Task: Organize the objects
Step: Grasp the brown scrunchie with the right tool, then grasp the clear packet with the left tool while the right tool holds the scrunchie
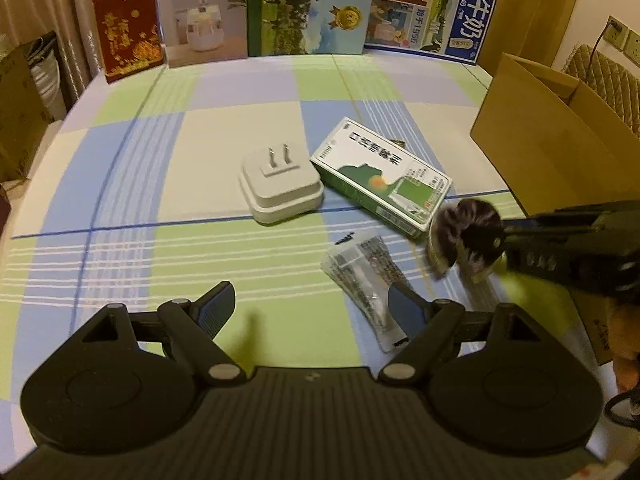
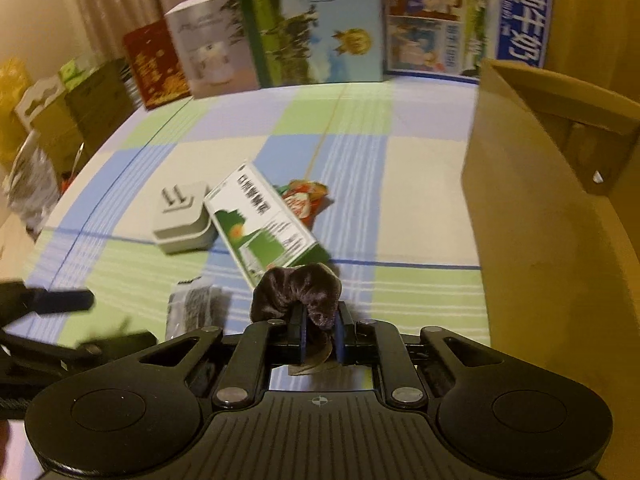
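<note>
My right gripper (image 2: 320,336) is shut on a dark velvet scrunchie (image 2: 296,292), which bunches up above the pads. In the left wrist view the scrunchie (image 1: 466,236) hangs just over the cloth at the right, held by the right gripper (image 1: 500,240). My left gripper (image 1: 311,310) stands open low over the checked tablecloth (image 1: 160,160), with nothing between its fingers. Its right finger (image 1: 404,312) overlaps a clear printed sachet (image 1: 360,268). A white plug adapter (image 1: 280,188) and a green-and-white medicine box (image 1: 380,176) lie side by side in the middle.
An open cardboard box (image 2: 540,200) stands at the table's right edge. A red snack wrapper (image 2: 304,200) lies behind the medicine box. Several tall cartons (image 1: 304,8) line the far edge. More boxes and bags (image 2: 48,120) sit off the table's left side.
</note>
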A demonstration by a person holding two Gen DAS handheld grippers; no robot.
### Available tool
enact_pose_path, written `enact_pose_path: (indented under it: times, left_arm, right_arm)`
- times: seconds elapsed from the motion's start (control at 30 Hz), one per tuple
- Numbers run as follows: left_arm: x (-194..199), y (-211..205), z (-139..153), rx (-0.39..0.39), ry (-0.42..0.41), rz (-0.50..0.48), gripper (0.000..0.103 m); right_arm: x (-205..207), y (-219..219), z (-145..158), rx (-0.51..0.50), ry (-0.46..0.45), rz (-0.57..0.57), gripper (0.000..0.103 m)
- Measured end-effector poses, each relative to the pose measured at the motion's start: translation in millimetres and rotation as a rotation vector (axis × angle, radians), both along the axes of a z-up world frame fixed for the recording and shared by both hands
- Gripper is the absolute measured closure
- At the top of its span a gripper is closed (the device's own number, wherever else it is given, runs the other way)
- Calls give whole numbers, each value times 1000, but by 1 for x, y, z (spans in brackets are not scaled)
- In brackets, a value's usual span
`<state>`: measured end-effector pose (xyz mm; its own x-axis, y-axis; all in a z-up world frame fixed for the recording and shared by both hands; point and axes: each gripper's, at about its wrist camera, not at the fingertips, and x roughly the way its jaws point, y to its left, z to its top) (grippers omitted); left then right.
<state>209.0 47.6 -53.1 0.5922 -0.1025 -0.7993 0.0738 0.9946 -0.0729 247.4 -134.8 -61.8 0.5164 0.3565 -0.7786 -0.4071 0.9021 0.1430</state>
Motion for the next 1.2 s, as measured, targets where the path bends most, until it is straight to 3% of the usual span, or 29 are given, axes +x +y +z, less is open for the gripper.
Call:
enact_pose_path:
  times: [0.17, 0.43, 0.6, 0.77, 1.13, 1.2]
  left_arm:
    - [11, -15, -9, -31, 16, -18, 23]
    - [34, -37, -30, -29, 57, -41, 32]
    - [38, -37, -35, -17, 65, -56, 44]
    - [32, -29, -31, 32, 80, -82, 67]
    - [33, -26, -33, 70, 71, -91, 67]
    - [33, -26, -33, 73, 73, -96, 71]
  right_arm:
    - [1, -4, 0, 6, 3, -7, 93]
    - [5, -11, -4, 2, 14, -8, 93]
    - [5, -10, -4, 5, 23, 4, 93]
    - [0, -3, -2, 8, 24, 24, 93]
    - [-2, 3, -5, -3, 35, 42, 93]
    - [-2, 4, -4, -3, 34, 43, 93]
